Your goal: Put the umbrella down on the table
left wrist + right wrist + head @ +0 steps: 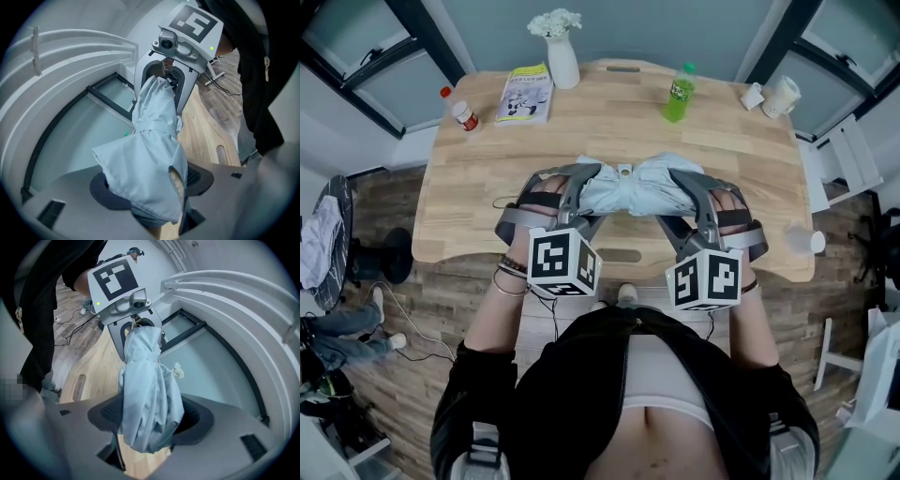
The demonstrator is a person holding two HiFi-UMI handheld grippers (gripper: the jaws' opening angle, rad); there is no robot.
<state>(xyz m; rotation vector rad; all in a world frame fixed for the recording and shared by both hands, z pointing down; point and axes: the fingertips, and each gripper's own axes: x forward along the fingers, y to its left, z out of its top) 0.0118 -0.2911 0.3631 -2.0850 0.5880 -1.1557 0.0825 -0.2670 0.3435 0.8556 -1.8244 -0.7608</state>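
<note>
Head view: a person stands at the near edge of a wooden table [487, 178], one gripper in each hand.
Umbrella: folded, pale blue, umbrella [630, 187] lies crosswise between the two grippers, over the near middle of the table; whether it touches the top cannot be told.
Left gripper: left gripper [579, 186] is clamped on the umbrella's left end, jaws set wide around the bundled cloth.
Right gripper: right gripper [680, 189] grips the right end the same way, jaws wide, cloth filling the gap.
Left gripper view: cloth bulges out between the dark pads and runs away toward the right gripper; a strap wraps the bundle midway.
Right gripper view: the cloth end sits between the pads, and the left gripper faces it from the umbrella's far end.
Far edge: a white vase [562, 58] with white flowers, a booklet [525, 94] just beside it on the left.
Left corner: a small bottle [465, 114] with a red cap.
Right side: a green bottle [680, 94] stands upright, a cup [781, 96] near the far right corner.
</note>
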